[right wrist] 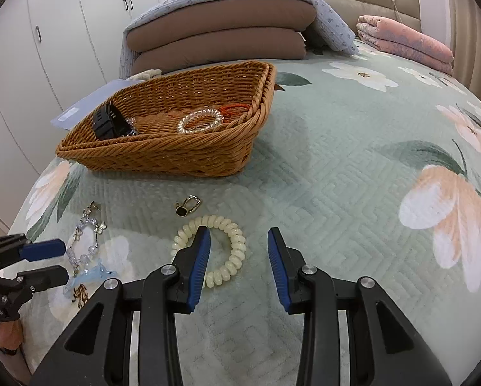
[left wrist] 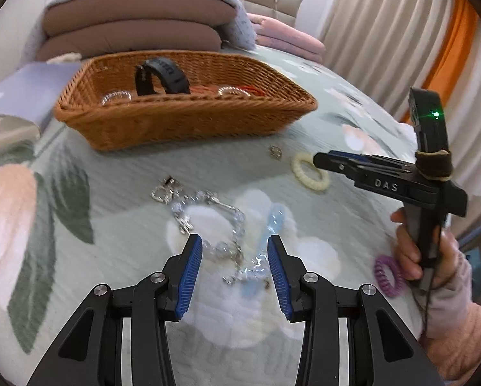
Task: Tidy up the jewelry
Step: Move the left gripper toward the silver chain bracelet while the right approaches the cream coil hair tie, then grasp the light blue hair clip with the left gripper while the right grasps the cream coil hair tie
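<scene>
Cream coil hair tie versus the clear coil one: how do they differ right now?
The cream coil hair tie is opaque and lies loose on the bedspread; the clear coil hair tie is see-through and already sits inside the wicker basket. The cream one looks thicker-coiled and lies just ahead of the open right tongs; the clear one is away from both tongs. Both are spiral rings lying flat.

A bed [right wrist: 337, 177] with a pale green floral quilted cover carries a wicker basket [right wrist: 176, 157], a cream spiral hair tie [right wrist: 237, 241], a small gold earring [right wrist: 188, 206], a clear beaded bracelet [right wrist: 83, 244], a light blue hair claw [right wrist: 89, 273], a purple spiral hair tie [left wrist: 388, 275], stacked brown cushions [right wrist: 221, 35] and a folded pink blanket [right wrist: 401, 40].
</scene>
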Available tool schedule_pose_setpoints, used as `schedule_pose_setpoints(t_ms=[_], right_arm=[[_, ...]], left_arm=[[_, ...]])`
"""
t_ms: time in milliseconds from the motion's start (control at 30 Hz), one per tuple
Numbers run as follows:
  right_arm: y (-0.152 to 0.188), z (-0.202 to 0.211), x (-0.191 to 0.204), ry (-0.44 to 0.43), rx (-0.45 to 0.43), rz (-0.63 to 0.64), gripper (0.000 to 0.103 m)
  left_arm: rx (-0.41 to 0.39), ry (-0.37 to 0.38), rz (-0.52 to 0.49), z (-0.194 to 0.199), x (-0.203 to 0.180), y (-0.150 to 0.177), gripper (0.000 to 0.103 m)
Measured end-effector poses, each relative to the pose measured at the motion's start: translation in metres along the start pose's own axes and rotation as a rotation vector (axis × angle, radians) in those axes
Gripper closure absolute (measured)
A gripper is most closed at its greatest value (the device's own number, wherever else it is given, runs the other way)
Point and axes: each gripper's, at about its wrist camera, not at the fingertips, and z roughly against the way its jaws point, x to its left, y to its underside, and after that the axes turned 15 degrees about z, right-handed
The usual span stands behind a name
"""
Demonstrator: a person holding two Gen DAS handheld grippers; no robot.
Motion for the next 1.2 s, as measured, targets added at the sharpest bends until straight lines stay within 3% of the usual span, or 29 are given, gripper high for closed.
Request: schedule_pose_setpoints(t_ms=[167, 300, 433, 633, 900, 933, 1000, 1200], right_arm=[[0.0, 0.003, 0.001, -0.002, -0.017, 0.001, 0.063], [0.001, -0.001, 0.002, -0.003, 0.002, 0.007, 0.063], [0.001, 0.0, 0.003, -0.005, -0.003, 0.01, 0.063], [0.001, -0.002, 0.003, -0.009, 0.011, 0.011, 0.063], [0.001, -0.011, 0.016, 0.051, 0.05, 0.073, 0.063], [0.0, -0.011, 0.02, 0.061, 0.052, 0.092, 0.064], [0.0, -0.011, 0.024, 0.054, 0.049, 0.113, 0.09], [0.001, -0.003, 0.024, 0.006, 0.003, 0.119, 0.091]], left_arm=[[-0.04, -0.001, -0.125, 0.006, -0.026, 0.004, 0.059], [-0.018, -0.024, -0.173, -0.006, -0.041, 0.007, 0.06], [0.016, -0.071, -0.175, -0.024, -0.043, 0.004, 0.063], [0.065, -0.032, -0.137, -0.028, -0.039, 0.001, 0.068], [0.043, -0.085, -0.157, -0.034, -0.047, 0.009, 0.074], [0.036, -0.099, -0.168, -0.035, -0.05, 0.011, 0.082], [0.034, -0.104, -0.181, -0.036, -0.054, 0.013, 0.092], [0.013, -0.08, -0.161, -0.029, -0.052, 0.014, 0.092]])
